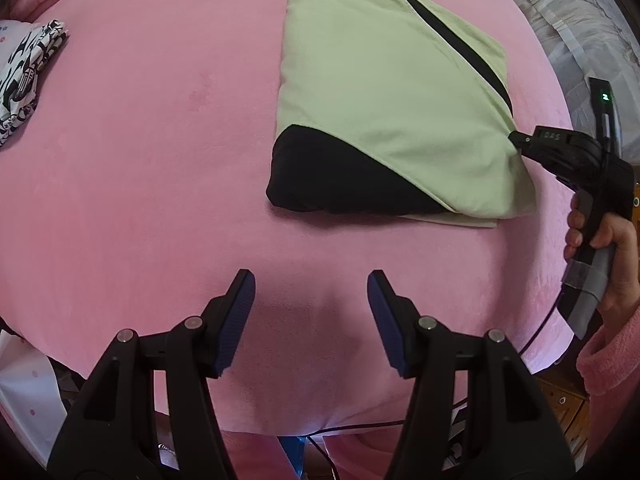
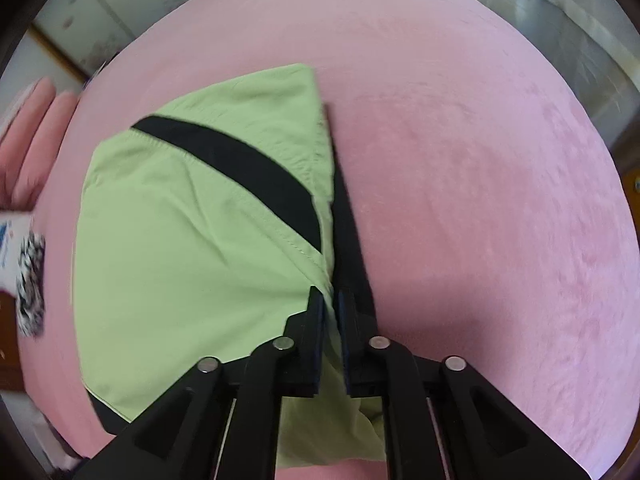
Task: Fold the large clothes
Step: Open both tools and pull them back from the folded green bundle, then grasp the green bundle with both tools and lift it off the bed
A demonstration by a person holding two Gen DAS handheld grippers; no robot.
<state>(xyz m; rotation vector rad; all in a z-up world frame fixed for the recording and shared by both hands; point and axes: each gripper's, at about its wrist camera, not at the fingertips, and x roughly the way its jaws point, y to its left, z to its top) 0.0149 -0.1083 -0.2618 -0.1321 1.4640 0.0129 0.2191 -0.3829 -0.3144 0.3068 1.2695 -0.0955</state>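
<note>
A folded light-green garment (image 1: 380,100) with a black stripe and a black corner (image 1: 332,176) lies on the pink blanket (image 1: 160,160). In the left wrist view my right gripper (image 1: 516,139) meets the garment's right edge, where the fabric is drawn into a point at its tips. In the right wrist view the right gripper (image 2: 330,296) stands with a narrow gap between its jaws, green garment (image 2: 180,260) fabric filling that gap and wrinkling toward it. My left gripper (image 1: 311,280) hangs open over bare blanket below the garment, holding nothing.
A black-and-white patterned cloth (image 1: 28,64) lies at the blanket's left edge, also the patterned cloth (image 2: 30,288) in the right wrist view. A hand (image 1: 612,248) in a pink sleeve holds the right gripper's handle. Pale quilted bedding (image 1: 560,12) lies beyond the blanket's right rim.
</note>
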